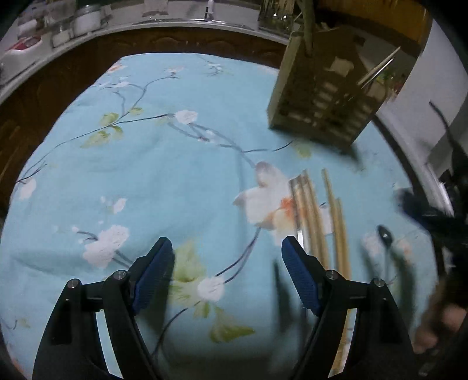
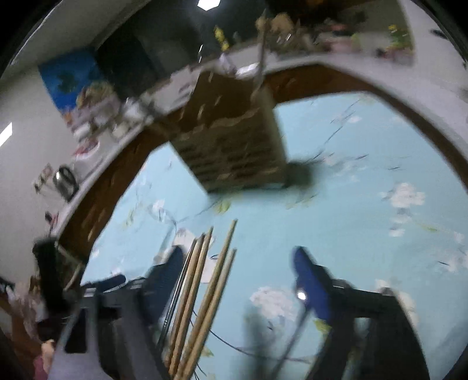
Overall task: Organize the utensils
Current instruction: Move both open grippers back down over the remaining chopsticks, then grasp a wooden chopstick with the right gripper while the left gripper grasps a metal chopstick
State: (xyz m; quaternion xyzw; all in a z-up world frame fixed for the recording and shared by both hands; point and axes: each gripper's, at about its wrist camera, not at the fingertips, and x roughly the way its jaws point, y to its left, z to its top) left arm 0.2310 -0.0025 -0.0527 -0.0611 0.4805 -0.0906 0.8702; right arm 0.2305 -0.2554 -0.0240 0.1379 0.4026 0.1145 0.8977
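Note:
Several wooden chopsticks (image 1: 310,210) lie side by side on the blue floral cloth (image 1: 146,175), just right of my left gripper (image 1: 227,244), which hangs open above the cloth with nothing between its blue pads. In the right wrist view the chopsticks (image 2: 204,277) run under my right gripper (image 2: 239,254), close to its left finger (image 2: 166,274). The jaws stand apart and the pads touch nothing. A slatted wooden utensil holder (image 1: 321,96) stands upright at the far side of the cloth (image 2: 234,140), with a few handles sticking out of it. A thin, blurred metal utensil (image 2: 292,336) lies near the right finger.
A dark wooden edge and a white counter (image 1: 175,23) with jars curve round the far side of the cloth. A blurred dark shape (image 1: 424,210) and a hand (image 1: 433,330) are at the right edge of the left wrist view. Bare cloth spreads left of the chopsticks.

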